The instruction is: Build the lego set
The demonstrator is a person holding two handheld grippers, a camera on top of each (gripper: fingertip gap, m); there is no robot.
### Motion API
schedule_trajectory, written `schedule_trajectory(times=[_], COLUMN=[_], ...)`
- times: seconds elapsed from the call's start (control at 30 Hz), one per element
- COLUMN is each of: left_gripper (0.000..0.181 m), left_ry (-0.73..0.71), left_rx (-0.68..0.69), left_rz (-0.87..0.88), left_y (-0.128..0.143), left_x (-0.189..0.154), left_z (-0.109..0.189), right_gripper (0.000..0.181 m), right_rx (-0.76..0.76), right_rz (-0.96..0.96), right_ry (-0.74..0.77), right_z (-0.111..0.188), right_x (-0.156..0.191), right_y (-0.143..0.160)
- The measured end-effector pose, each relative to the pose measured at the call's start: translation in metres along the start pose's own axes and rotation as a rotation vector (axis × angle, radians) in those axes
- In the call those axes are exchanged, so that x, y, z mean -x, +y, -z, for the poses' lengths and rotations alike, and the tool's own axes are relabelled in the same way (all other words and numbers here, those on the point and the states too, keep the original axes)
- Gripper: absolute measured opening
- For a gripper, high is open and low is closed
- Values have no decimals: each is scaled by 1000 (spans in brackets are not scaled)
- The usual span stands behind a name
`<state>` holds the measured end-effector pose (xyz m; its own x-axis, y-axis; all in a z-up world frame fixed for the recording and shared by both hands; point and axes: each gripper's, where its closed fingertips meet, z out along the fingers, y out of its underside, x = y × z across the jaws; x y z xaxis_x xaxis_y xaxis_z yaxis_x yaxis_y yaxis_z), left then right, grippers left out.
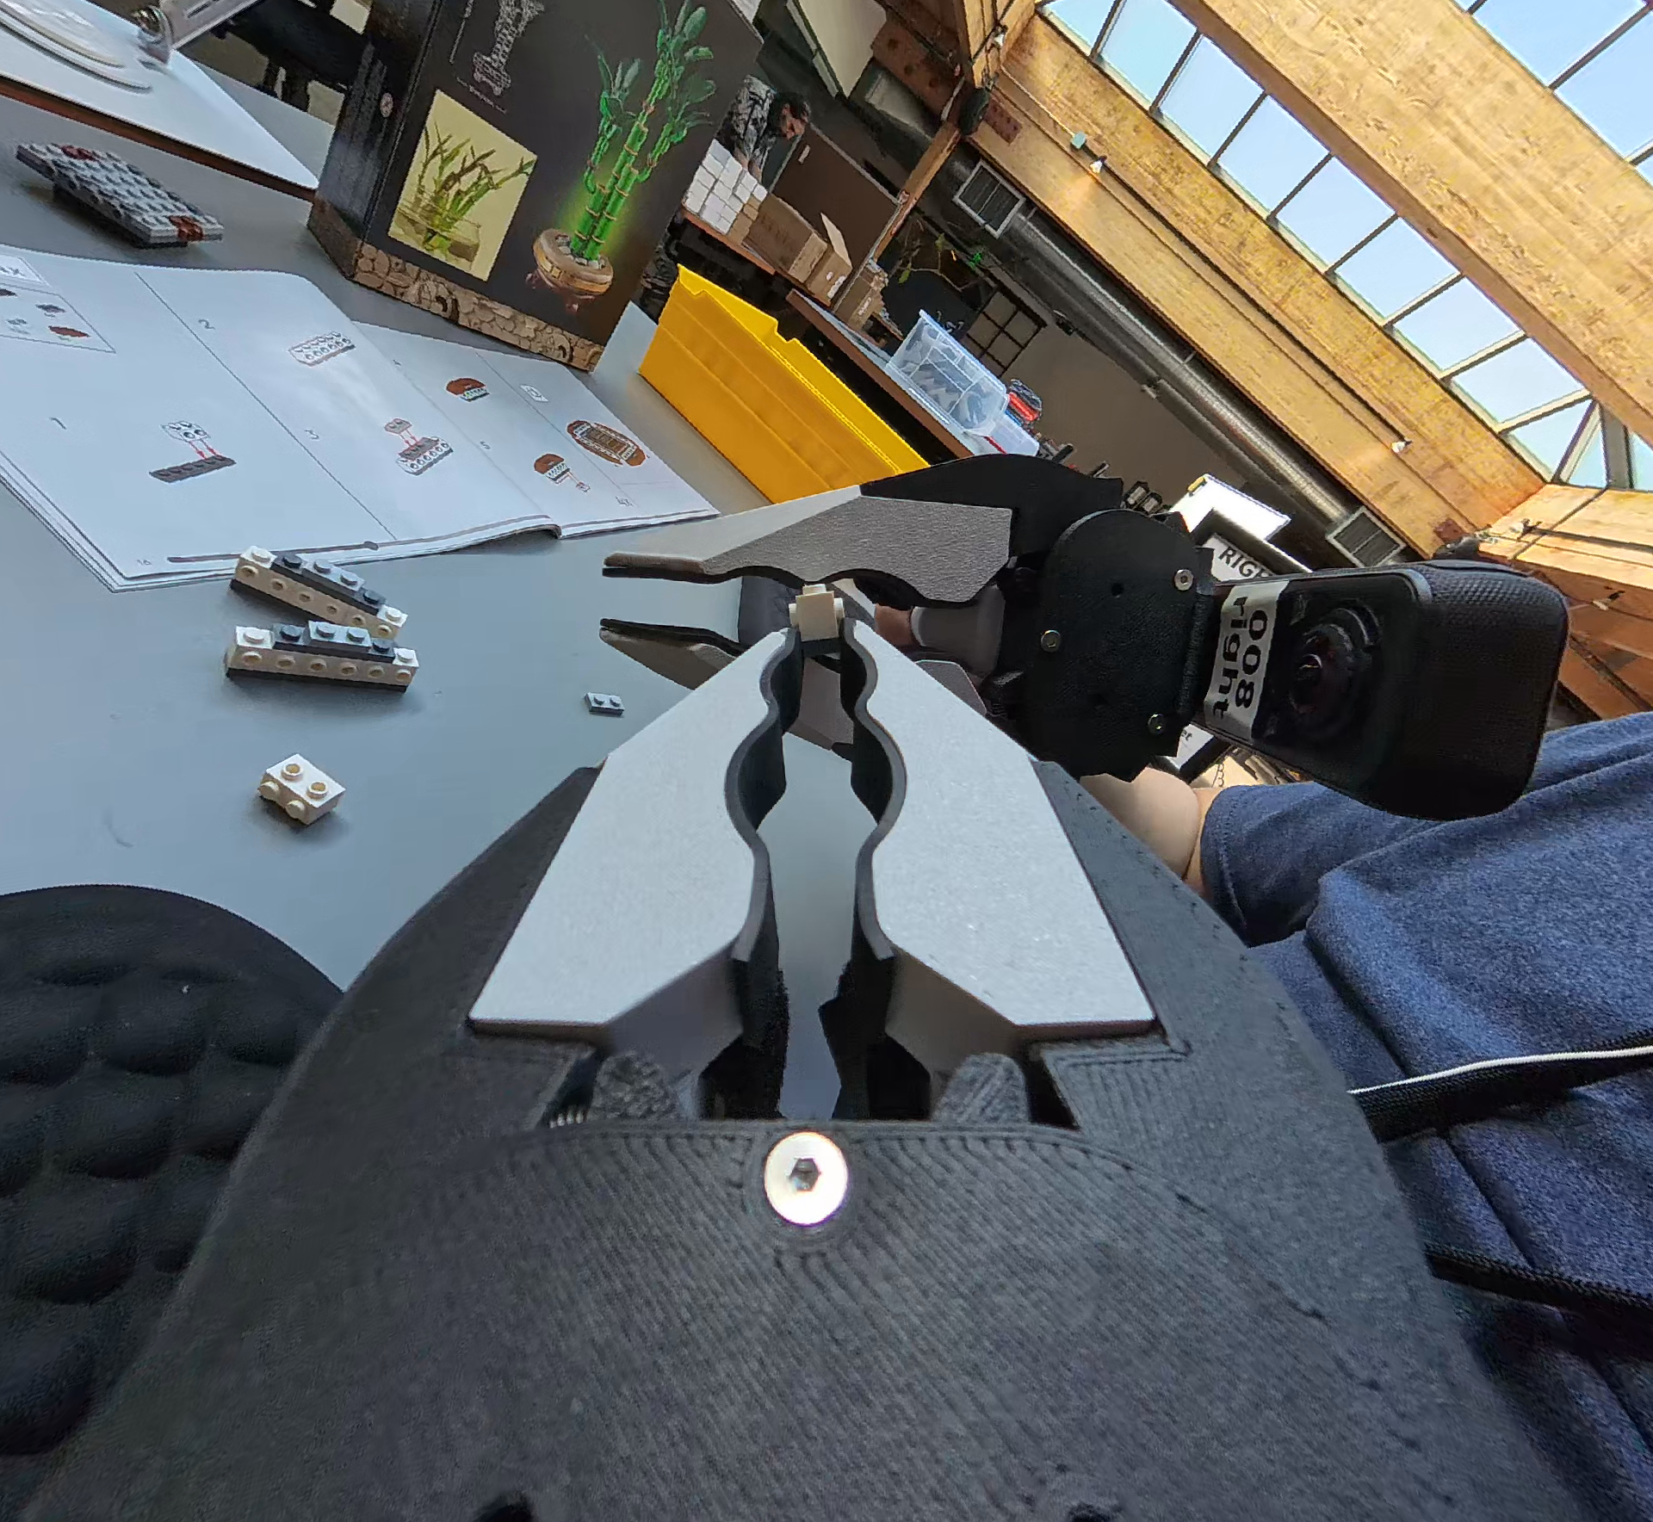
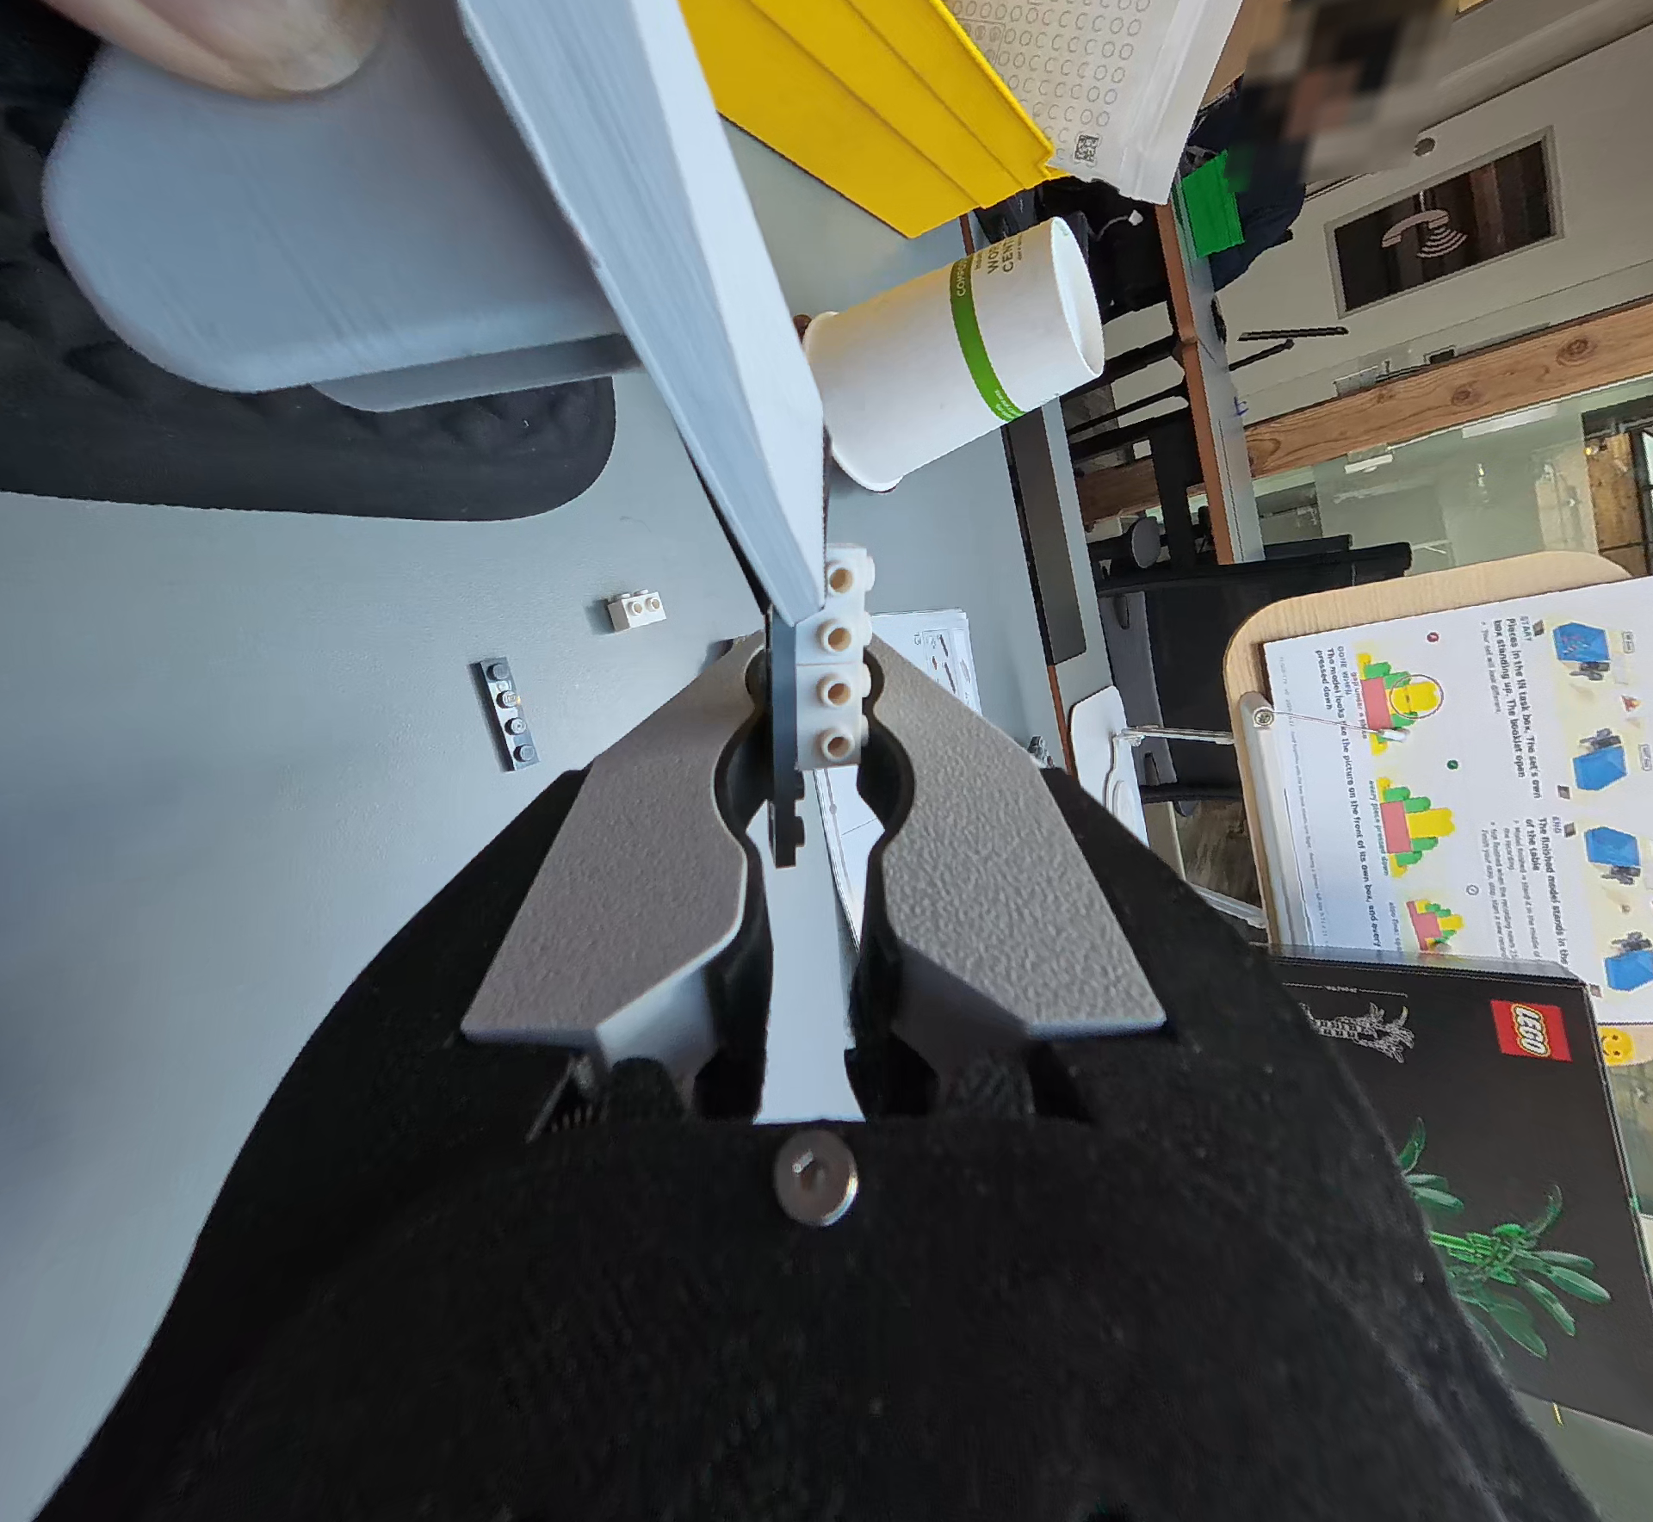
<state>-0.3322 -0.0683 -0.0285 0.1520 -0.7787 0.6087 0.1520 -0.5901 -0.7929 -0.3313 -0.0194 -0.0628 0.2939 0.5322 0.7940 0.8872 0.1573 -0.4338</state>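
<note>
Grey tabletop [image 1: 134, 808] carries the set box [image 1: 537, 120] and open instruction booklet [image 1: 268, 424], both ahead and to the left of the left claw [image 1: 816, 638]. The right claw [image 2: 818, 674] is closed on a brick strip [image 2: 836, 692], which is lifted clear of the table, apparently so the other tool can reach its end. The strip's long axis runs along the right claw's fingers and projects past their tips. Its dark plate lies against one finger, its cream bricks against the other, and its side studs face the right wrist camera. The left claw crosses this axis and pinches a cream brick [image 1: 816, 611] at the strip's far end, probably to press it home.
</note>
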Motion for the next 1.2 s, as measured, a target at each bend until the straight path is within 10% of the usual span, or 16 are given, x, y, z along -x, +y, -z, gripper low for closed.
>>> schedule_trajectory(times=[1.2], left_gripper=[6], left_ry=[40], left_rx=[1], left_rz=[136], left_y=[6], left_x=[17], left_z=[0], right_gripper=[12], right_rx=[24], right_rz=[-67], right_ry=[-125], right_z=[-10], right_x=[14], right_y=[5])
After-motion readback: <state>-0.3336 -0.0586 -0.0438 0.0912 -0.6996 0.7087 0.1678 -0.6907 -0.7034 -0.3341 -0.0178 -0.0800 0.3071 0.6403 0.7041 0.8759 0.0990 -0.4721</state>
